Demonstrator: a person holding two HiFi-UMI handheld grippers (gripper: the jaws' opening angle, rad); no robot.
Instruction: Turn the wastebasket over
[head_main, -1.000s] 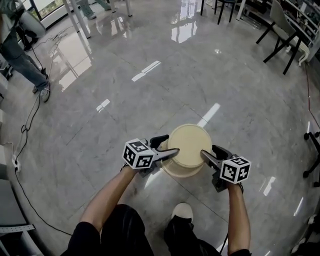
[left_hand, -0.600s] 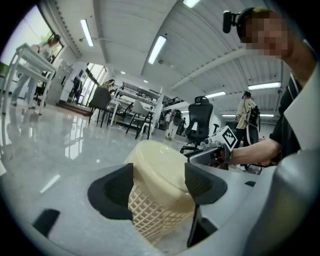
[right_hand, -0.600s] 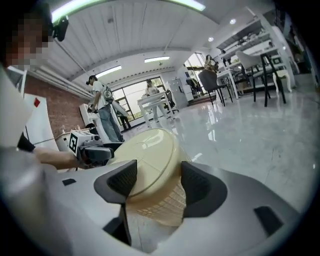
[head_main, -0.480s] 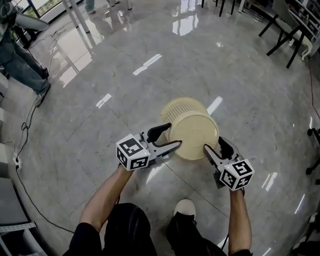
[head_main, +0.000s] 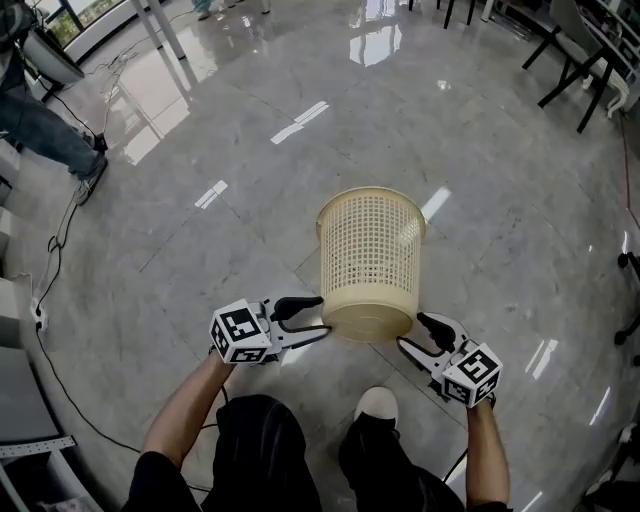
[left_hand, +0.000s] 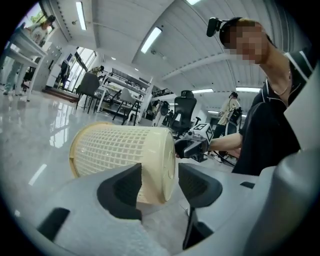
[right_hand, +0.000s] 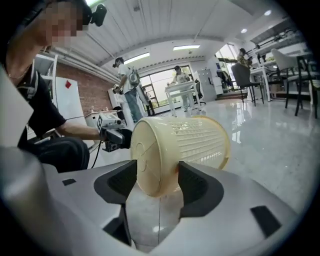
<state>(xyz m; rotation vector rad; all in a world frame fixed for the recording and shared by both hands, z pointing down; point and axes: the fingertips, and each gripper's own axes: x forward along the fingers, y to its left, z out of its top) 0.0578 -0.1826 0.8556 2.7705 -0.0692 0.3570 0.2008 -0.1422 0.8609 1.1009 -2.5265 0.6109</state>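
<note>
Left gripper (head_main: 324, 316) fingers (left_hand: 120, 187): closing, gap unfilled, pressing nothing. Right gripper (head_main: 410, 331) fingers (right_hand: 197, 185): spread, released. Just ahead of both sets of tips, between them: solid base of wastebasket (head_main: 370, 250), cream mesh, tipped on its side, open mouth pointing away from fingers. Under it: glossy grey floor (head_main: 200, 250). Behind fingers, nearer body: white shoe (head_main: 378, 405).

My glossy grey stone floor (head_main: 200, 280) carries the cream wastebasket (head_main: 370, 250) on its side at twelve o'clock, my white shoe (head_main: 378, 405) at six, black chairs (head_main: 575, 60) at two
</note>
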